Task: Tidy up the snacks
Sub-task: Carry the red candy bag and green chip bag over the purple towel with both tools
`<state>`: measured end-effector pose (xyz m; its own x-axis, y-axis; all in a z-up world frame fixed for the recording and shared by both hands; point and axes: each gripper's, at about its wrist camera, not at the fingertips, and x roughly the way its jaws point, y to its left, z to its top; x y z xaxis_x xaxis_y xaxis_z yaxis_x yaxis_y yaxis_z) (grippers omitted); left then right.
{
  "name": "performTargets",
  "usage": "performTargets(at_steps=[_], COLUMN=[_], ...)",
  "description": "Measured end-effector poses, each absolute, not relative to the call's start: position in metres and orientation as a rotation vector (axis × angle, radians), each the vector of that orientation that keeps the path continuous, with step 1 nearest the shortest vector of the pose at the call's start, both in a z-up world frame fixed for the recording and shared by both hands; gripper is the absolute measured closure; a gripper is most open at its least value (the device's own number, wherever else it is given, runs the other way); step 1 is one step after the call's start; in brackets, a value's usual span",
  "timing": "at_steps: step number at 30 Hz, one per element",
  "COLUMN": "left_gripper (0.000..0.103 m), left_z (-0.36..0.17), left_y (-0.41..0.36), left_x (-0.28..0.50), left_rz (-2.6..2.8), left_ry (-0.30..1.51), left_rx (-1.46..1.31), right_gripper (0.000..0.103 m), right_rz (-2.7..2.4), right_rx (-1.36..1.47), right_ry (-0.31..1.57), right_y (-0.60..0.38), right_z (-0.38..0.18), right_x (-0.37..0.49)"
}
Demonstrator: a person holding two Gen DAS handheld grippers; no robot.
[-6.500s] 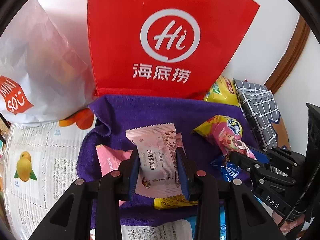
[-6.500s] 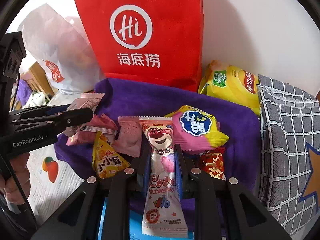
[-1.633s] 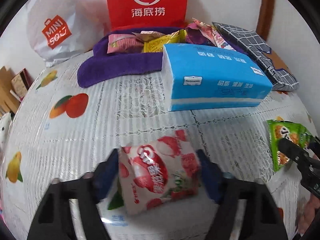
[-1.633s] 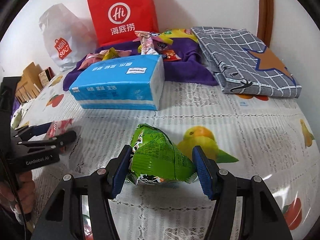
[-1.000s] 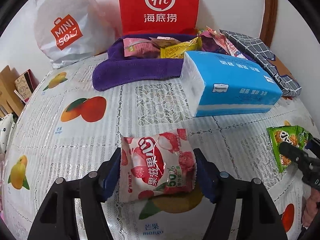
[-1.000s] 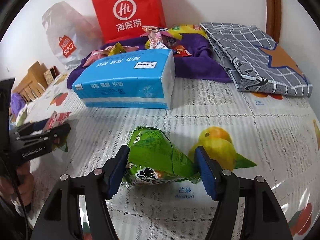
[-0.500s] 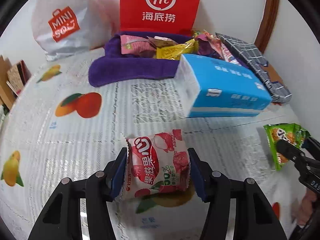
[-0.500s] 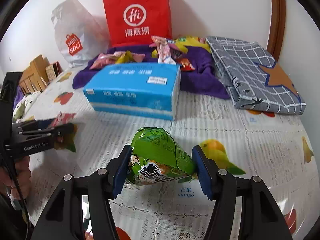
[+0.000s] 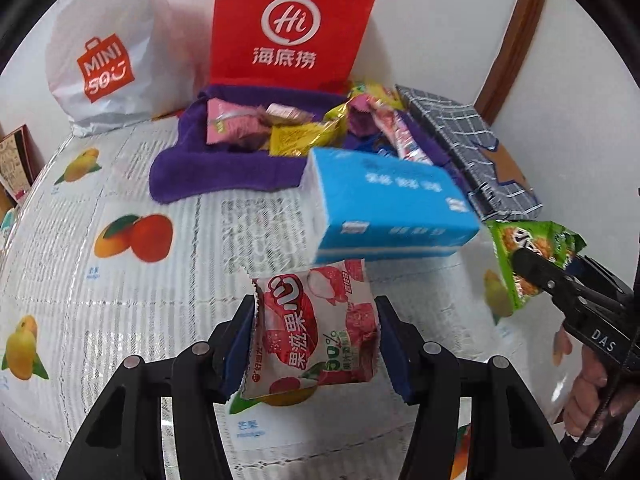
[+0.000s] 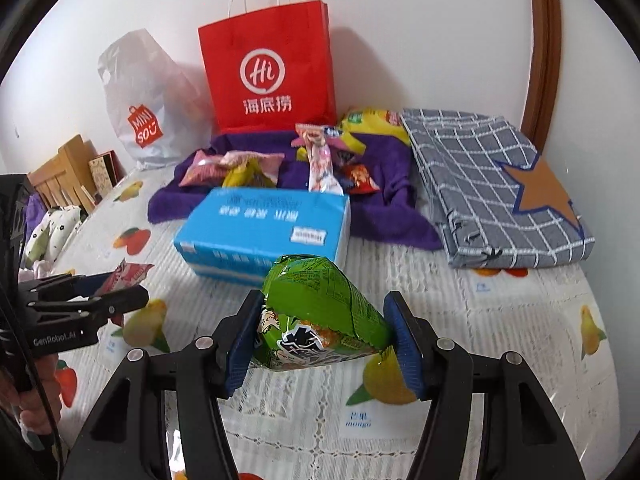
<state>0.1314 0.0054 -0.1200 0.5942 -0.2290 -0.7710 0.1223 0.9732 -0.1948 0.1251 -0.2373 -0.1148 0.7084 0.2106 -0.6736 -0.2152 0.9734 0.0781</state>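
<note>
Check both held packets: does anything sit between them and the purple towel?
Yes. The blue tissue pack lies on the table directly between the red packet, the green packet and the purple towel.

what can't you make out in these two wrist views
- Inside of the red paper bag: both views show only its closed front.
- Contents of the white plastic bag: its plastic is not see-through.
- Snacks at the back of the purple towel: in both views the blue tissue pack and the front snacks cover them.
- Lettering on the tissue pack: blurred.
- Underside of the green snack bag: turned away, held in the right tongs.
</note>
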Motion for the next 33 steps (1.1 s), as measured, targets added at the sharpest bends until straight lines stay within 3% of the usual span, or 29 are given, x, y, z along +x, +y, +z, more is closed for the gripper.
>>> performTargets(at_steps=[33], left_gripper=[0.048], left_z=[-0.037], left_y=[-0.017], left_x=[0.186], left_rz=[-0.267], left_ry=[0.851], left_rx=[-0.147], right_gripper=[0.042], right_rz=[0.241], right_rx=[0.030], right_ry=[0.674], right_y=[-0.244], right_z=[-0.040], right_x=[0.193])
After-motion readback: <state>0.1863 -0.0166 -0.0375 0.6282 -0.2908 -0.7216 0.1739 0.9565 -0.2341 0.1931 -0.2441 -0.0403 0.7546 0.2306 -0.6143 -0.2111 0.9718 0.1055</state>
